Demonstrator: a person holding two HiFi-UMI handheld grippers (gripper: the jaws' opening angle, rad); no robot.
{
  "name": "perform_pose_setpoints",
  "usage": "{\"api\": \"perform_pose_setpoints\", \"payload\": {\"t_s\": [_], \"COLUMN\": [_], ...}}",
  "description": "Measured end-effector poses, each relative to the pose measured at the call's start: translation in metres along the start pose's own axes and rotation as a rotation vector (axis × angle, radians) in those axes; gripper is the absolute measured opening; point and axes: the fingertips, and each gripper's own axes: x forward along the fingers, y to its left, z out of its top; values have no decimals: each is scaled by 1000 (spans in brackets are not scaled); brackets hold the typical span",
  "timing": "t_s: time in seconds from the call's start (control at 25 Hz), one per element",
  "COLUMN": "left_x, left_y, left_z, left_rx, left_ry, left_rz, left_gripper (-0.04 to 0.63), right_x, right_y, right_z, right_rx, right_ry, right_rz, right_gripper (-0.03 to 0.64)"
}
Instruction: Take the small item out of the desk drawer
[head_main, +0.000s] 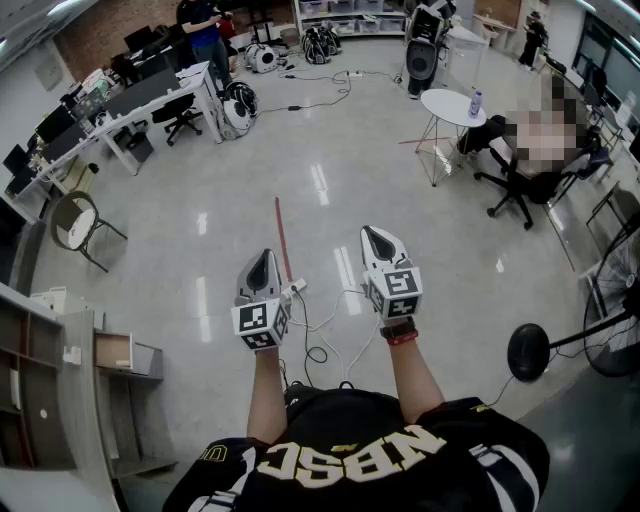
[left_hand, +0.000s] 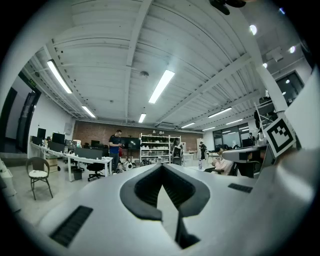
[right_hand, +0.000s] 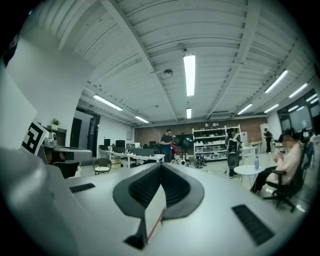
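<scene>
In the head view my left gripper (head_main: 262, 255) and right gripper (head_main: 372, 232) are held side by side over the open floor, both pointing away from me. Each one's jaws meet at the tip with nothing between them. The left gripper (left_hand: 162, 166) looks level across the room in its own view, as does the right gripper (right_hand: 161, 165). A grey desk unit with an open drawer (head_main: 113, 351) stands at the lower left, well away from both grippers. I see no small item in the drawer from here.
A red strip (head_main: 281, 240) and a power strip with cables (head_main: 296, 288) lie on the floor by the grippers. A chair (head_main: 75, 222) stands at left, a round white table (head_main: 452, 106) and a seated person at right, a fan base (head_main: 527, 352) at lower right.
</scene>
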Motion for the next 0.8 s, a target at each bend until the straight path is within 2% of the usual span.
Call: {"api": "perform_pose_setpoints", "payload": {"t_s": [0.28,0.44,0.8], "left_x": [-32,-56,-108], "left_y": [43,90,211], "left_z": [-14,-13,-3], "left_rx": [-6,-7,-15], "left_ry": [23,18,8], "left_rz": [69,124,236], "left_gripper": [15,14,15], "right_x": [20,44,105], "right_y": [62,109,256], "right_z": [-8,-16,-13], "right_rx": [42,66,84], "right_ry": [8,5,16], "right_rz": [107,164,355], "right_gripper": [8,8,8]}}
